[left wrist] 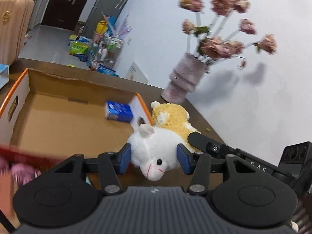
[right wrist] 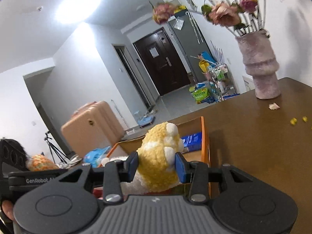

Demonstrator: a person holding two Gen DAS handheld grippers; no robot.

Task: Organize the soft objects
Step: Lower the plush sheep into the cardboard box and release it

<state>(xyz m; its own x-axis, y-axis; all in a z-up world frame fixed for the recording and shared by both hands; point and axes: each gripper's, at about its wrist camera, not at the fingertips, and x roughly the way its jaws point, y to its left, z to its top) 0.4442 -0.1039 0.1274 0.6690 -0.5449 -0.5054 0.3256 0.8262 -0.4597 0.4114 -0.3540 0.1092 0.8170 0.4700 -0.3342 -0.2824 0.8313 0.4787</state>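
A plush lamb with a white head [left wrist: 154, 152] and a yellow woolly body [left wrist: 173, 119] hangs over the near right corner of an open cardboard box [left wrist: 78, 85] with orange edges. My left gripper [left wrist: 154, 160] is shut on the white head, its blue pads pressing both sides. My right gripper [right wrist: 156, 165] is shut on the yellow body [right wrist: 156, 156], whose white feet point up. One black finger of the right gripper [left wrist: 198, 140] shows in the left wrist view, reaching into the yellow wool. A blue tissue pack [left wrist: 119, 111] lies inside the box.
A pink vase of faded flowers [right wrist: 261, 68] stands on the brown table [right wrist: 253, 136] by the wall, right of the box. Small crumbs [right wrist: 292, 120] lie near it. A tan suitcase [right wrist: 91, 124] stands beyond the table. An orange knitted item [right wrist: 41, 162] sits at the left.
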